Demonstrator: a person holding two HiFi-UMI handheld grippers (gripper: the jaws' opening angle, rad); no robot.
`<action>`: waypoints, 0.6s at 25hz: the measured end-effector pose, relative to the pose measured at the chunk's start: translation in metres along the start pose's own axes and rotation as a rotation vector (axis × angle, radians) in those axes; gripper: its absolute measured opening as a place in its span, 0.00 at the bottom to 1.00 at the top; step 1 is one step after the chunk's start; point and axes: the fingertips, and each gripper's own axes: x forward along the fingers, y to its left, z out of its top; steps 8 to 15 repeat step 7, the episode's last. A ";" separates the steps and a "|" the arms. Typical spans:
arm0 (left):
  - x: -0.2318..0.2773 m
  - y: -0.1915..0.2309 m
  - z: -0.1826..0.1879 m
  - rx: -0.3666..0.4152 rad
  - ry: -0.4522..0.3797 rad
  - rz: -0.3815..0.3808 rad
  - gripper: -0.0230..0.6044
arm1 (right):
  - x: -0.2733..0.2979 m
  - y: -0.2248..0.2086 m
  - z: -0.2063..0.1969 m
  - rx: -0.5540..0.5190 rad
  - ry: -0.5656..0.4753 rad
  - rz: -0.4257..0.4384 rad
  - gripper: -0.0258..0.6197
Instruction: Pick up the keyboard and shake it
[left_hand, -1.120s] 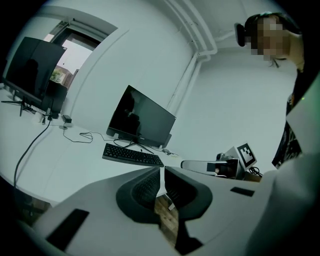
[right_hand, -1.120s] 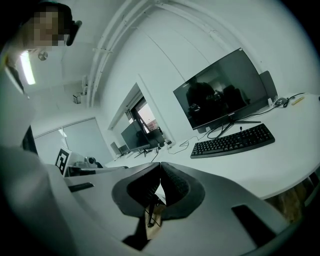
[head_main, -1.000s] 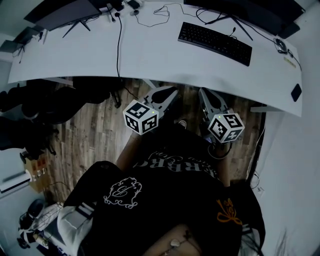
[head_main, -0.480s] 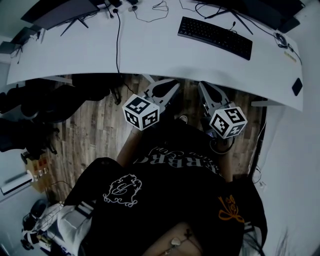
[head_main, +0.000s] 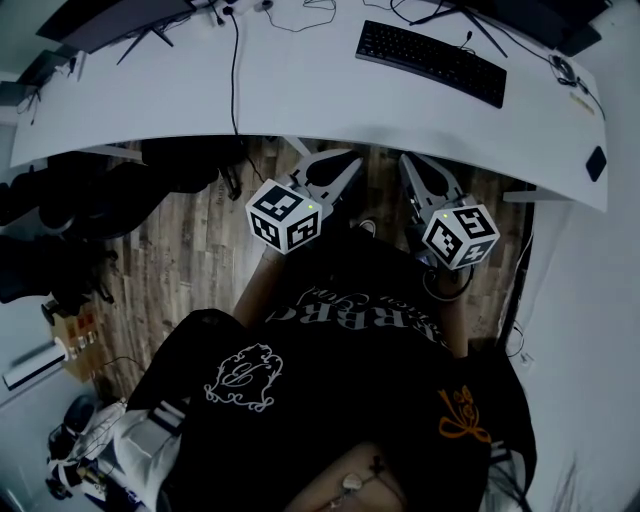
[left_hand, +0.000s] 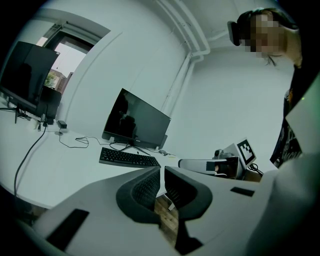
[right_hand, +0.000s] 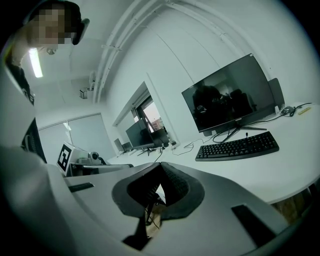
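Observation:
A black keyboard (head_main: 431, 61) lies on the white desk (head_main: 300, 100) at the back right, in front of a dark monitor; it also shows as the keyboard (left_hand: 128, 158) in the left gripper view and the keyboard (right_hand: 237, 146) in the right gripper view. My left gripper (head_main: 353, 160) and right gripper (head_main: 404, 162) hang side by side below the desk's near edge, over the wooden floor, both well short of the keyboard. Both are shut with nothing between the jaws: the left gripper (left_hand: 162, 172) and the right gripper (right_hand: 161, 167) show their pads together.
Cables (head_main: 236, 60) run across the desk. A second monitor (head_main: 110, 22) stands at the back left, a small black item (head_main: 596, 163) near the desk's right edge. Dark chairs (head_main: 70, 220) sit left of me on the wood floor.
The view has shifted slightly: the desk and keyboard sit a little higher in the head view. Both grippers stay close together below the desk edge, jaws unchanged.

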 end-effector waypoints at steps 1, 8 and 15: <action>-0.001 0.000 0.000 0.000 0.000 0.000 0.10 | 0.000 0.001 0.000 -0.002 0.001 -0.001 0.06; -0.006 -0.003 -0.002 0.007 0.003 -0.001 0.10 | -0.003 0.006 -0.002 -0.006 0.004 -0.007 0.06; -0.006 -0.003 -0.002 0.007 0.003 -0.001 0.10 | -0.003 0.006 -0.002 -0.006 0.004 -0.007 0.06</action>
